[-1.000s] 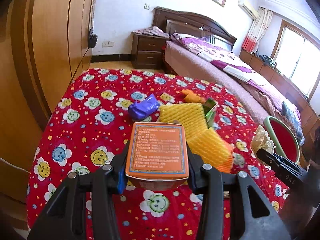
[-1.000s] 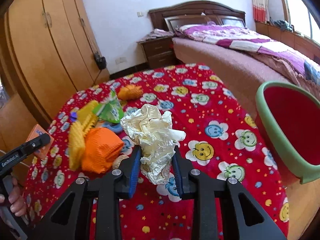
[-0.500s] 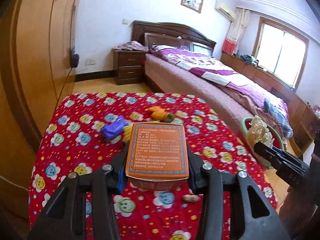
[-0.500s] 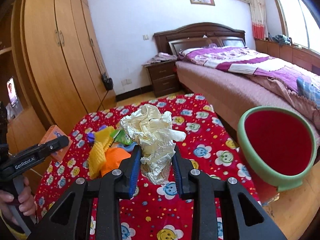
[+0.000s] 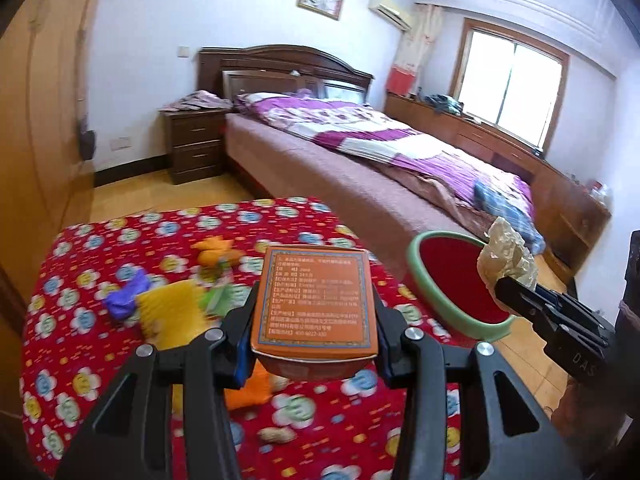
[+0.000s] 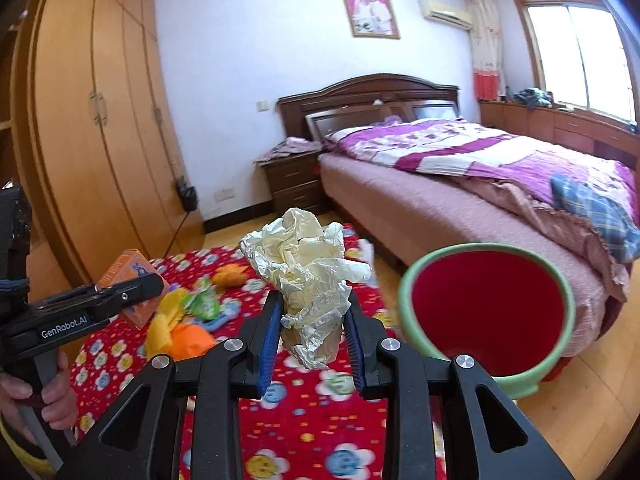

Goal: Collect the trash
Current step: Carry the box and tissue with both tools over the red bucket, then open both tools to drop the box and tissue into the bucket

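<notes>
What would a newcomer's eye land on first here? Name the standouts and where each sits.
First, the orange box clamped in the left gripper over the red smiley-face cloth. Next, the crumpled cream paper wad pinched in the right gripper, just left of the red bin with a green rim beside the bed. More bright scraps lie on the cloth behind.

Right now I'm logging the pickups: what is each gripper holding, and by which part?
Left gripper clamps the orange box by its two side faces. Right gripper pinches the crumpled paper at its lower end.
</notes>
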Tool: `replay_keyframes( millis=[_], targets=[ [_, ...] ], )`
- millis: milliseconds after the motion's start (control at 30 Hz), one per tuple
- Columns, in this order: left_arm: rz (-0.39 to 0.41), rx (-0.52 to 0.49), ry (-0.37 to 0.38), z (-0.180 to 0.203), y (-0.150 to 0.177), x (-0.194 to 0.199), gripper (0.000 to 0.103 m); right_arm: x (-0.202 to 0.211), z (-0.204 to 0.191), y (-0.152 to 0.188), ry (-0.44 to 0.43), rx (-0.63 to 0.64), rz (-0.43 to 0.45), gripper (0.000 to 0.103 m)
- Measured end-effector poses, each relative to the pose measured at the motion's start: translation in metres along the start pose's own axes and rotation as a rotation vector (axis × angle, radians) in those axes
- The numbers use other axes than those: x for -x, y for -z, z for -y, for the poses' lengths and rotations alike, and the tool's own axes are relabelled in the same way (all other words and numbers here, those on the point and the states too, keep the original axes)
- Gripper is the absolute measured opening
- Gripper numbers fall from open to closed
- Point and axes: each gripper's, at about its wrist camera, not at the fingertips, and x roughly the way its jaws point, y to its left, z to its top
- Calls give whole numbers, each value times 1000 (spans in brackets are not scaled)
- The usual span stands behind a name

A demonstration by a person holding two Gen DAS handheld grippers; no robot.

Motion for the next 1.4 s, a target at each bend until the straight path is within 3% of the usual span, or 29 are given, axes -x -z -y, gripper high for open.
replay_keyframes(
  millis=[367,767,1100,1400],
  targets=[
    [-58,-94,92,68,-12,-66,47,4,77,11,100,-115,14,31],
    [-150,-198,178,145,-8,-143,47,-11,154,32,217,-238,-27,31],
    [-214,-209,227,164,-2,-186,47,-29,184,43,254,-282,-71,32],
    [-189,-225,252,168,-5,-189,55,-41,193,47,253,-296,-96,35]
  ],
)
